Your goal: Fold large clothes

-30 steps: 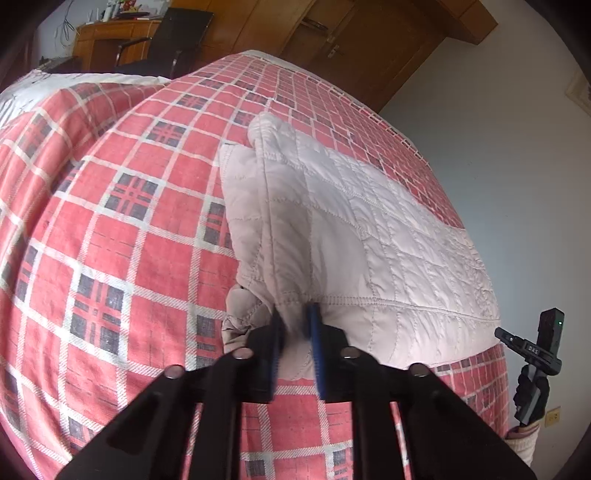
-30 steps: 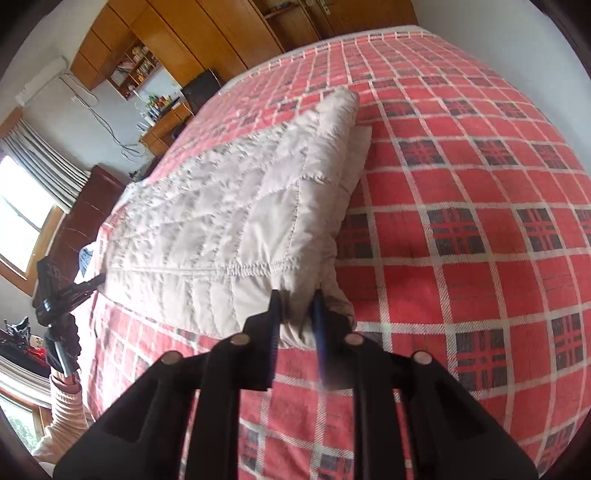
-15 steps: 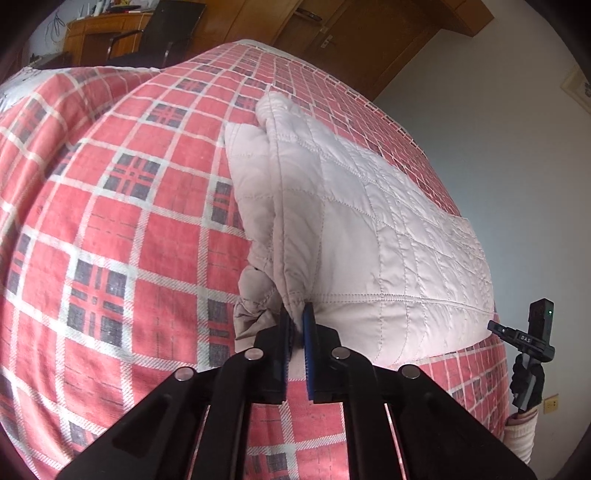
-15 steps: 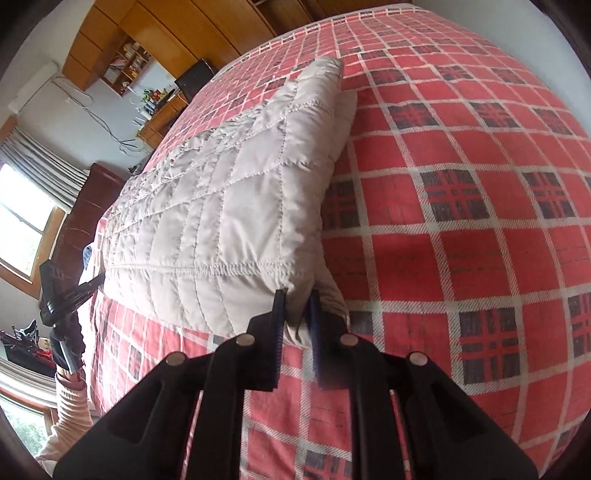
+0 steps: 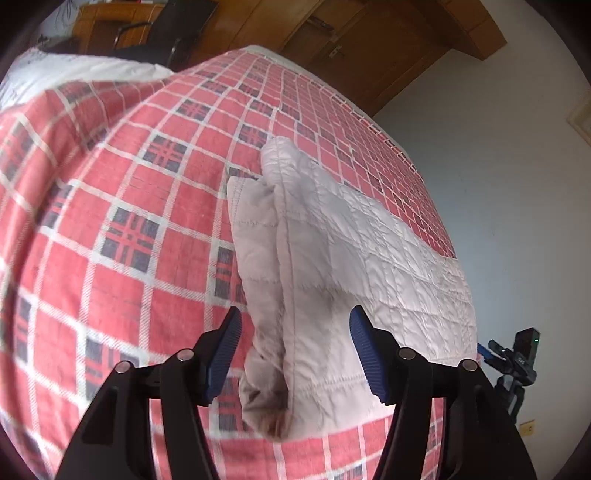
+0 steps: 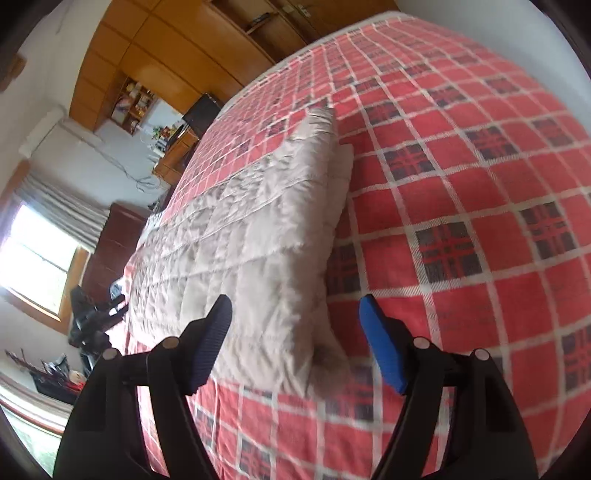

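My left tongs (image 5: 295, 349) stood wide open, blue pads either side of the jacket (image 5: 332, 266) corner at lower centre, gripping nothing. My right tongs (image 6: 295, 341) were spread open too, over the other near corner. The folded jacket (image 6: 258, 236) lay flat on the plaid bed (image 6: 461, 184), running from lower centre toward the upper middle of both views.

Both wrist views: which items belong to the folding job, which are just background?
Job:
- quilted beige garment, folded on the plaid bedspread
- left tongs, open
- right tongs, open

Background:
- office chair
- wooden wardrobe
- window
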Tool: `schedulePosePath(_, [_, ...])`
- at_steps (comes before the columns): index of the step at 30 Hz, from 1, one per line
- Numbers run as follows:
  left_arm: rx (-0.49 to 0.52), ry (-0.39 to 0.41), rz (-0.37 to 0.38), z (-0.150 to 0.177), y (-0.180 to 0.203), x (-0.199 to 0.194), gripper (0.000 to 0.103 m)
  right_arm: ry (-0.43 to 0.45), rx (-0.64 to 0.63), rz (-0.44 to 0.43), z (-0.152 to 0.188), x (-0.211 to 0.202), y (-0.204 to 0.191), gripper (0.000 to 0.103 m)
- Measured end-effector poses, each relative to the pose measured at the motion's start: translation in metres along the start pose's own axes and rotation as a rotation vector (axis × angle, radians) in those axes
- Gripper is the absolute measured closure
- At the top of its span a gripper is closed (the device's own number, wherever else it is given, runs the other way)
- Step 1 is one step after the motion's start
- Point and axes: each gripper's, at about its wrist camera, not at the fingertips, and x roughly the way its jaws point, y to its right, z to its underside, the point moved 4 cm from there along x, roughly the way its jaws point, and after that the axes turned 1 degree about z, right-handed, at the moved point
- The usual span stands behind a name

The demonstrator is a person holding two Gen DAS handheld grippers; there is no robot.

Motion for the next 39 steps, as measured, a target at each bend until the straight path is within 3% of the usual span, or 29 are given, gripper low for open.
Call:
schedulePosePath(7, [-0.095,-0.027,0.133,-0.012,-0.021,0.03,0.041,-0.051,0.078,-0.083,-0.01,0.032,0.022,0.028])
schedulePosePath(14, [-0.103,-0.063,0.186,-0.02,-0.026,0.062,0.035,-0.067,0.074,-0.136,-0.016,0.054,0.019,0.025])
schedulePosePath(18, [-0.066,-0.094,0.213,-0.017,-0.011,0.073,0.034,-0.109,0.007,-0.148,-0.015,0.069,-0.002,0.039])
schedulePosePath(21, [0.0,-0.102,0.166,-0.011,0.003,0.08,0.035,-0.117,-0.026,-0.123,-0.015,0.082,-0.013,0.042])
schedulePosePath(22, [0.013,-0.098,0.148,-0.01,0.006,0.081,0.044,-0.116,-0.029,-0.12,-0.016,0.082,-0.015,0.043])
schedulePosePath(25, [-0.008,-0.1,0.177,-0.009,0.01,0.08,0.066,-0.106,-0.007,-0.157,-0.017,0.08,-0.019,0.066])
schedulePosePath(26, [-0.01,-0.094,0.186,-0.008,0.012,0.079,0.071,-0.098,-0.005,-0.175,-0.018,0.076,-0.021,0.074])
schedulePosePath(28, [0.001,-0.074,0.188,-0.007,0.018,0.075,0.077,-0.078,-0.019,-0.185,-0.018,0.066,-0.029,0.08])
schedulePosePath(34, [0.004,-0.039,0.24,-0.006,0.035,0.052,0.081,-0.035,-0.061,-0.187,-0.015,0.026,-0.051,0.086])
schedulePosePath(39, [0.068,-0.043,0.272,0.018,0.066,0.015,0.081,0.002,-0.111,-0.178,-0.003,-0.025,-0.059,0.086])
